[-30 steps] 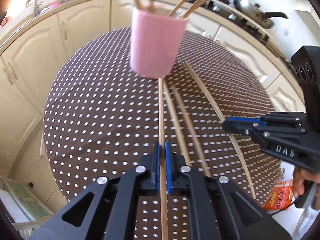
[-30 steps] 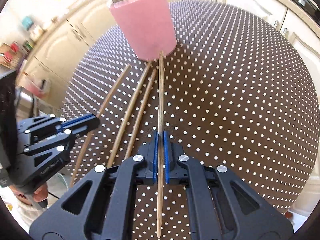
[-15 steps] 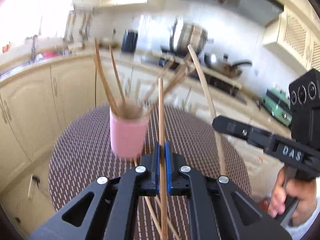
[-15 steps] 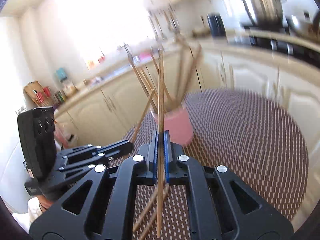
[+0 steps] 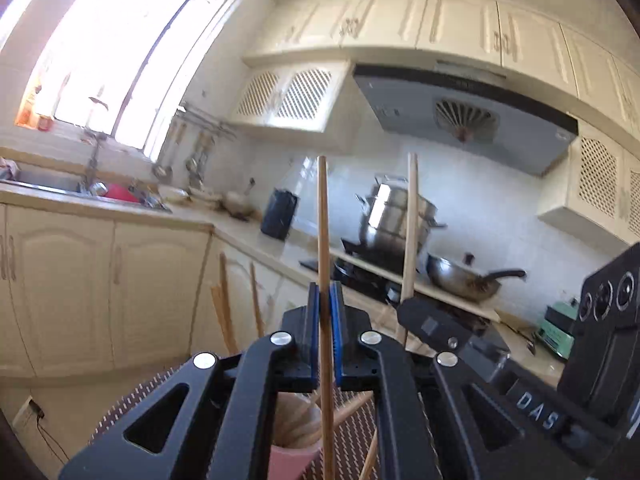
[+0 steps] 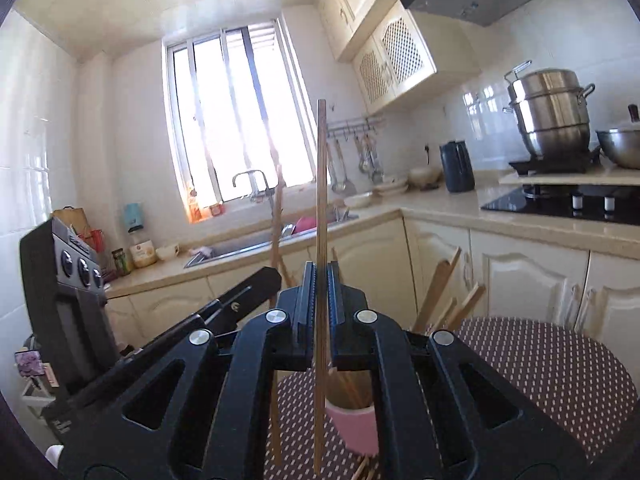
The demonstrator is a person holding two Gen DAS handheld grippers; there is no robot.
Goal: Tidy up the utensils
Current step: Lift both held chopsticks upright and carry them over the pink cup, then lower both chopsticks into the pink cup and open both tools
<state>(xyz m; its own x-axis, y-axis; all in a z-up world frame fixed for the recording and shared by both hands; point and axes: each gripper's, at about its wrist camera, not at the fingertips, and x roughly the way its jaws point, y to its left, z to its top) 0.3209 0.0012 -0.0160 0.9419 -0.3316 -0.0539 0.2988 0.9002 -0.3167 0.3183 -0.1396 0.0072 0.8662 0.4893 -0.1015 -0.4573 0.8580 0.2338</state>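
Now, in the left wrist view, the left gripper (image 5: 325,320) has its jaws squeezed tight on a thin wooden stick (image 5: 323,220). The stick stands straight up, with its top far above the jaws and its low end hanging just by the pink cup (image 5: 292,458). The cup sits on the dotted table (image 5: 132,400) and has more sticks in it. The right gripper (image 5: 416,314) is close by on the right, and it holds a stick of its own. In the right wrist view, the right gripper's jaws are shut on its stick (image 6: 321,184) too, and this one also stands straight. The cup (image 6: 358,426) is below and a bit ahead, and the left gripper (image 6: 260,280) is just to the left. These sticks look light, hard and smooth, so they could slip or swing if held loosely. I think a firm pinch near the middle is best, as it keeps each stick steady while its low end goes down into the cup.
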